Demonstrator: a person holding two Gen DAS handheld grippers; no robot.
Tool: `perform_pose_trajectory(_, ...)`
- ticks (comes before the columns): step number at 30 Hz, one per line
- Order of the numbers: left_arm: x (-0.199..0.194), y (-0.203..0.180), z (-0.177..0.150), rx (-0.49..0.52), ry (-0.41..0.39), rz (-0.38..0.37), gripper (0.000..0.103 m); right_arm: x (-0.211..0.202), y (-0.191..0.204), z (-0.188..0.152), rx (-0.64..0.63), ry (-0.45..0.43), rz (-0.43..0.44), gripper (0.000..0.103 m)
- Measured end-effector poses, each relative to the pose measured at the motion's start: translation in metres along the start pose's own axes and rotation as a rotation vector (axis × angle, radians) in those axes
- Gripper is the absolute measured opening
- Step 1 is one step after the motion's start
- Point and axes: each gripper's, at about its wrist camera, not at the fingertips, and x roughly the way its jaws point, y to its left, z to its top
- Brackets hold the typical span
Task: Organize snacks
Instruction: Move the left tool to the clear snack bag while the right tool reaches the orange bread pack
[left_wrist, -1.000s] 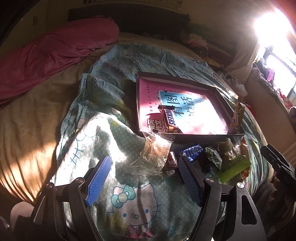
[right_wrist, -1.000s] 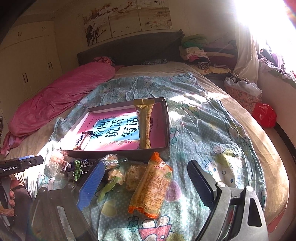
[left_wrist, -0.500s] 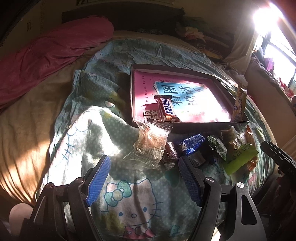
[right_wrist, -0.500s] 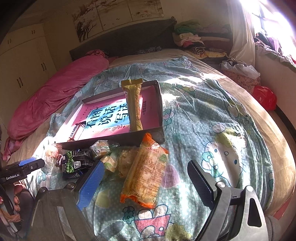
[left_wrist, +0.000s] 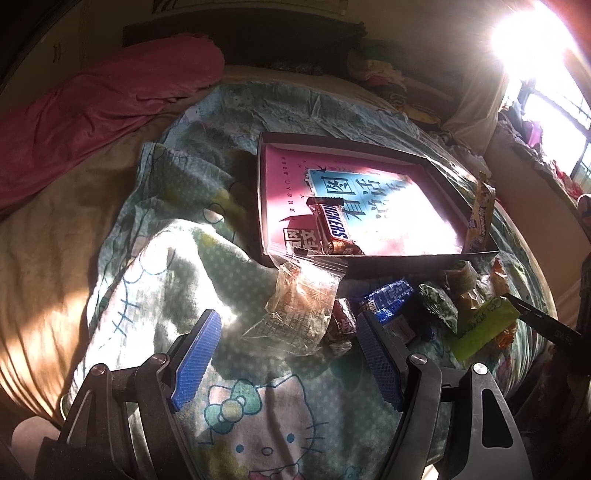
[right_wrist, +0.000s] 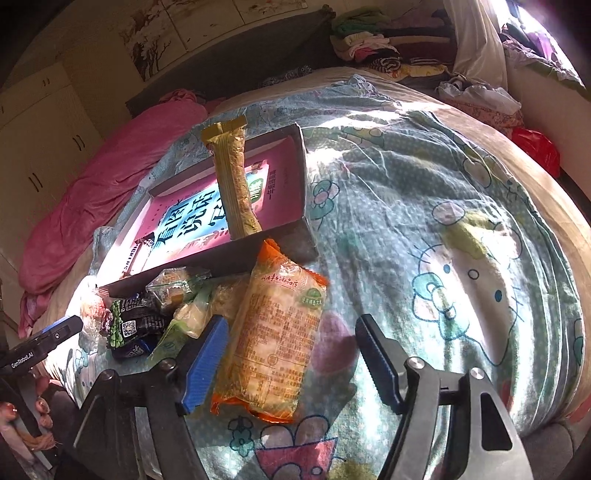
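- My right gripper (right_wrist: 288, 365) is wide open, and the orange packet (right_wrist: 273, 343) lies flat between its jaws; no pad touches it yet, as far as I can tell. I judge this is my next pick, because it is the nearest loose snack in front of the box.
- My left gripper (left_wrist: 288, 354) is also wide open and holds nothing. The clear wrapper (left_wrist: 299, 310) lies between its jaws, just in front of the box, with a small red candy (left_wrist: 341, 325) beside it.
- Beside these, along the near wall of the box, lies a heap of small snacks: a blue packet (left_wrist: 388, 299), a dark green one (left_wrist: 437, 310) and a light green bar (left_wrist: 480, 328).
- The box (left_wrist: 406, 264) rests on the cartoon blanket (right_wrist: 461, 229). Inside it a chocolate bar (left_wrist: 332, 229) lies flat at the near left corner, and a long yellow packet (right_wrist: 234, 173) leans over the far wall.
- Behind the box, a pink quilt (left_wrist: 110, 107) lies by the headboard.
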Motion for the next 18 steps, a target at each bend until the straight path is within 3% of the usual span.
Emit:
perform_pose_trajectory(5, 0.007, 0.001, 0.003, -0.004, 0.008, 0.002, 0.077, 0.005, 0.002, 0.001, -0.010, 0.016, 0.035, 0.055)
perform_pose_trajectory(18, 0.018, 0.003, 0.008, -0.006, 0.011, 0.004, 0.077, 0.005, 0.001, 0.003, -0.009, -0.006, 0.087, 0.044)
